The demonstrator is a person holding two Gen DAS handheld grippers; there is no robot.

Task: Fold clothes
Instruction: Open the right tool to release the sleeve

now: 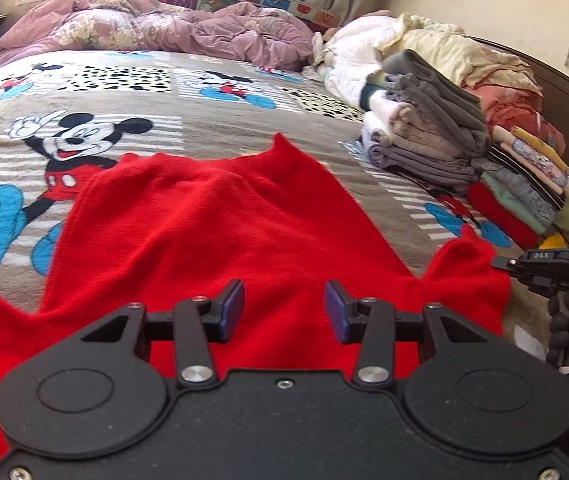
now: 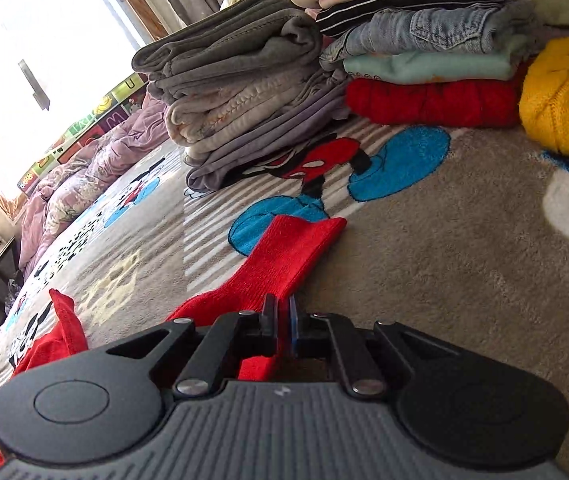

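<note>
Left wrist view showed the red garment [image 1: 220, 216] spread across the cartoon-print blanket [image 1: 84, 92] on the bed, its body lying fairly flat and one corner or sleeve end poking up at the far edge, another lobe trailing off to the right. That flat spread looked like the starting layout for a fold, with the cloth smoothed enough that an edge could be lifted over. The left gripper [image 1: 283, 310] hung just above the near part of the garment with its jaws spread apart and nothing between the blue pads, so it seemed to be waiting or lining up rather than holding. In the right wrist view, a narrow strip of the same garment, probably a sleeve [image 2: 284, 252], ran out ahead on the blanket, and the right gripper [image 2: 283, 330] had its jaws almost pressed together; red cloth sat right at the pads, but whether it was truly pinched or just lying under them I could not tell for sure. The sleeve lay stretched straight, which would suit drawing it across the body. Farther out, stacks of folded clothes [image 2: 252, 92] stood along the side of the bed, with a folded red piece [image 2: 432, 100] at the bottom of one and a yellow knit [image 2: 564, 96] beside it, likely where finished items were being collected. A rumpled purple duvet [image 1: 156, 28] lay at the head of the bed.
</note>
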